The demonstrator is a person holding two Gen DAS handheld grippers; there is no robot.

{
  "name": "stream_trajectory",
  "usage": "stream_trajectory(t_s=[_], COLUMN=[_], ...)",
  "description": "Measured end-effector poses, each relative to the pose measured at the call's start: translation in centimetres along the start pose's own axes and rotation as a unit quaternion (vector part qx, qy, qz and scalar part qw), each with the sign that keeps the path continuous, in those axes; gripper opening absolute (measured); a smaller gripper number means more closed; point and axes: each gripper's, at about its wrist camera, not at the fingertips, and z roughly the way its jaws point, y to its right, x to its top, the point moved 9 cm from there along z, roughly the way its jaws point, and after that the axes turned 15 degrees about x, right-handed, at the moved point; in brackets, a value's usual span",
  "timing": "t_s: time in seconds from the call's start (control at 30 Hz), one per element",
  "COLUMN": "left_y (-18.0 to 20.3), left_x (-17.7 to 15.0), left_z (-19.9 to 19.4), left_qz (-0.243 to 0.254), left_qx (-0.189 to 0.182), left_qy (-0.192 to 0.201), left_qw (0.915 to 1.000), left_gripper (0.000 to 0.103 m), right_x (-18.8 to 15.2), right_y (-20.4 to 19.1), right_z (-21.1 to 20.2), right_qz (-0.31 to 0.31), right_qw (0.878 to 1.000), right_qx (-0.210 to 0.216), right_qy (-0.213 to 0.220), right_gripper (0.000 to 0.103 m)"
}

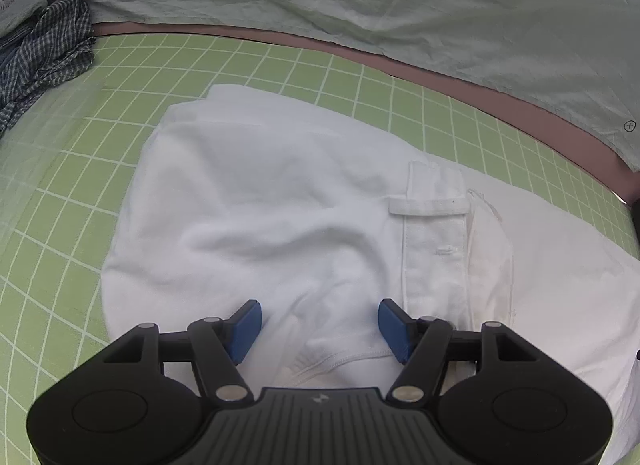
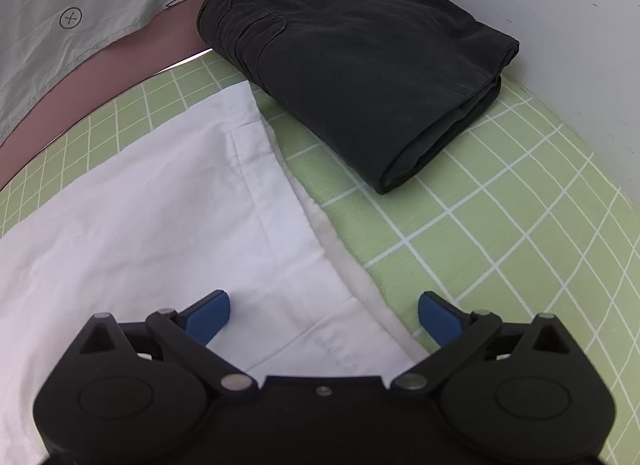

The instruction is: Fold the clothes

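Left hand-held gripper (image 1: pixel 320 325) and right hand-held gripper (image 2: pixel 324 319): wide, empty, poised over flat white cotton garment (image 1: pixel 280 205) on green gridded mat (image 2: pixel 500 245). Best pinching both layers at its near hem, lifting evenly, folding away.

Grey sheet (image 2: pixel 80 25) bears inverted "LOOK HERE"; circled cross.

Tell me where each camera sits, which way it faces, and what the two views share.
Left wrist: rides on the left tongs, looking forward and down over the white garment on the green grid mat; a checkered cloth lies far left. Only its open blue pads show.
Right wrist: rides on the right tongs, facing the white garment's hem and the folded black garment. Only its open tongs show.
Shared: the white garment, the mat, and grey fabric behind.
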Motion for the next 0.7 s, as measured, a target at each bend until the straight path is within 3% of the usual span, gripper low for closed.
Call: stream_trajectory(t_s=[0.07,0.13,0.2,0.27,0.37,0.47,0.57,0.7], left_y=[-0.1,-0.2,-0.4,-0.5,-0.7,-1.0,-1.1,-1.1], left_x=[-0.2,-0.4,-0.5,-0.5,-0.7,-0.9,-1.1,-1.3], left_z=[-0.2,-0.3,-0.4,-0.6,-0.9,-0.9,-1.0,-1.2], left_qz=[-0.005,-0.009,-0.013,-0.013,-0.008,-0.013,-0.013,-0.009], left_qx=[0.0,0.0,0.0,0.0,0.002,0.001,0.003,0.008], left_qy=[-0.001,-0.003,-0.004,-0.005,-0.002,-0.005,-0.006,-0.004], left_qw=[1.0,1.0,0.9999,0.9999,1.0,0.9999,0.9999,0.9999], left_gripper=[0.066,0.066,0.066,0.066,0.066,0.066,0.066,0.066], right_x=[-0.1,-0.1,-0.1,-0.1,-0.2,-0.5,-1.0,-2.2], right_y=[-0.3,-1.0,-1.8,-2.1,-1.6,-1.9,-3.6,-6.9], right_z=[-0.2,-0.6,-1.0,-1.1,-1.6,-2.8,-3.8,-4.6], right_qz=[-0.013,-0.028,-0.036,-0.013,0.08,0.19,0.207,0.27], right_qw=[1.0,0.999,0.999,0.998,0.991,0.962,0.95,0.905], right_qx=[0.009,0.022,0.034,0.058,0.11,0.198,0.235,0.328], right_qy=[-0.001,-0.001,-0.004,-0.019,-0.021,-0.005,-0.002,-0.008], right_gripper=[0.093,0.076,0.04,0.021,0.017,0.017,0.016,0.016])
